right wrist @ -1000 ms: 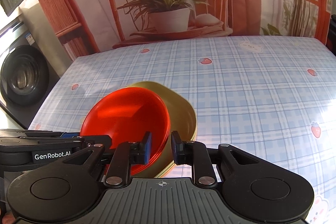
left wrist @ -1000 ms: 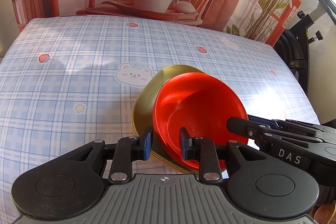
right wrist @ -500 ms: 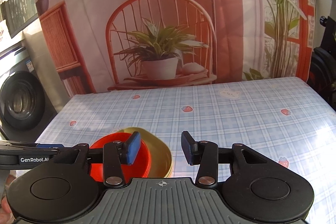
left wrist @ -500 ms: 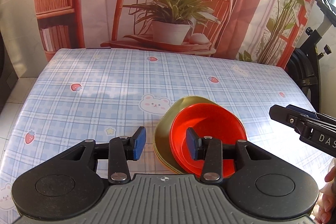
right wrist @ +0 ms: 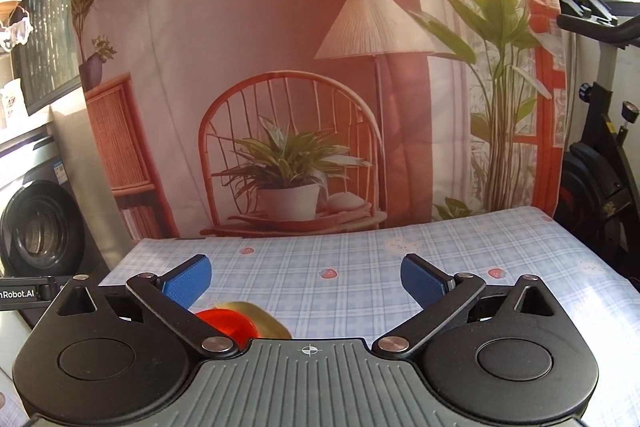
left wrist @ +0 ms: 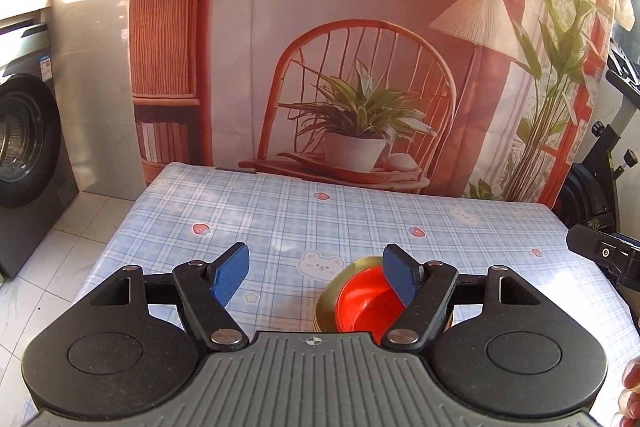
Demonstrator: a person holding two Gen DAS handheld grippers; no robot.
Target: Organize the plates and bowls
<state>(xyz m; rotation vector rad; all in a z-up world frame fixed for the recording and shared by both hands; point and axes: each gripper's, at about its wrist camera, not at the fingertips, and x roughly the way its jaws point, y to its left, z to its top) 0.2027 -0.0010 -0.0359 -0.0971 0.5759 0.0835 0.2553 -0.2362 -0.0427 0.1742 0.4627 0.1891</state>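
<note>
A red bowl sits nested in an olive-gold plate on the checked tablecloth, near the table's front edge. My left gripper is open and empty, held high and back from the stack, which shows partly behind its right finger. My right gripper is open and empty, also raised. In the right wrist view only a sliver of the red bowl and the gold plate shows, low and behind the left finger.
A printed backdrop with a chair and plant hangs behind the table. A washing machine stands at the left. An exercise bike stands at the right. The other gripper shows at the right edge.
Both grippers have let go of the stacked bowl and plate, opened wide, and pulled up and back from the table. The stack stays on the cloth.
</note>
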